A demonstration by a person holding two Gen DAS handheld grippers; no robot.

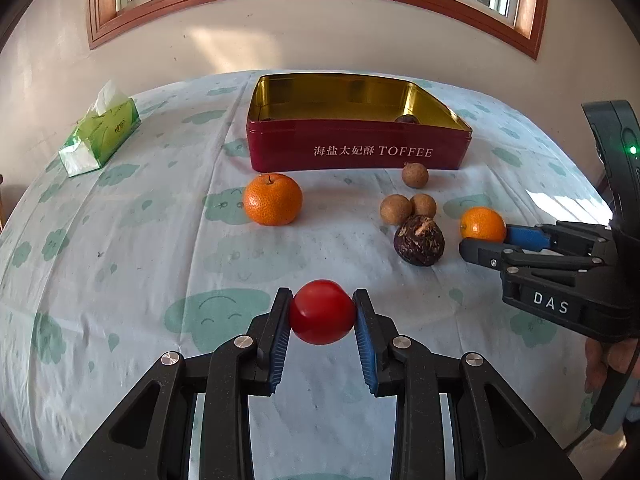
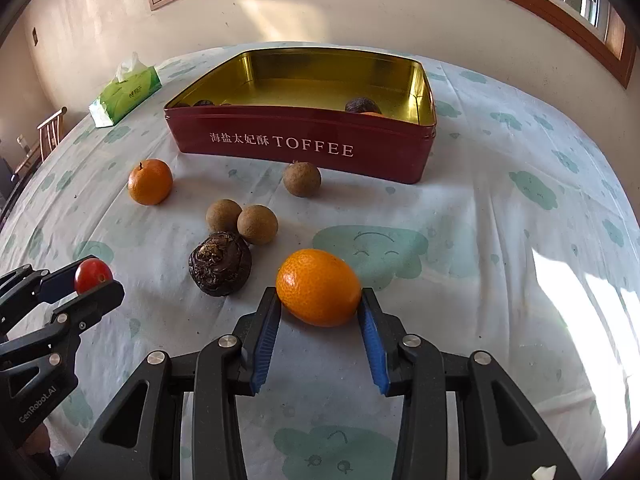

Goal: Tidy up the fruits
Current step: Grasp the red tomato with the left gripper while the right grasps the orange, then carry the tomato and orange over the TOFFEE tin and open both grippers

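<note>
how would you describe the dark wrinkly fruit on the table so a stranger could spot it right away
Start at the red toffee tin on the cloud-print cloth and come toward the grippers, past two touching brown round fruits. The dark wrinkled fruit lies just in front of them, the only blackish-purple, rough-skinned one outside the tin.

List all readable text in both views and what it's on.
"海盐太妃酥 TOFFEE": front wall of the red tin.
"DAS": side of the right gripper.
"GenRobot.AI": side of the left gripper.
Tissue pack: logo too small to read.
</note>
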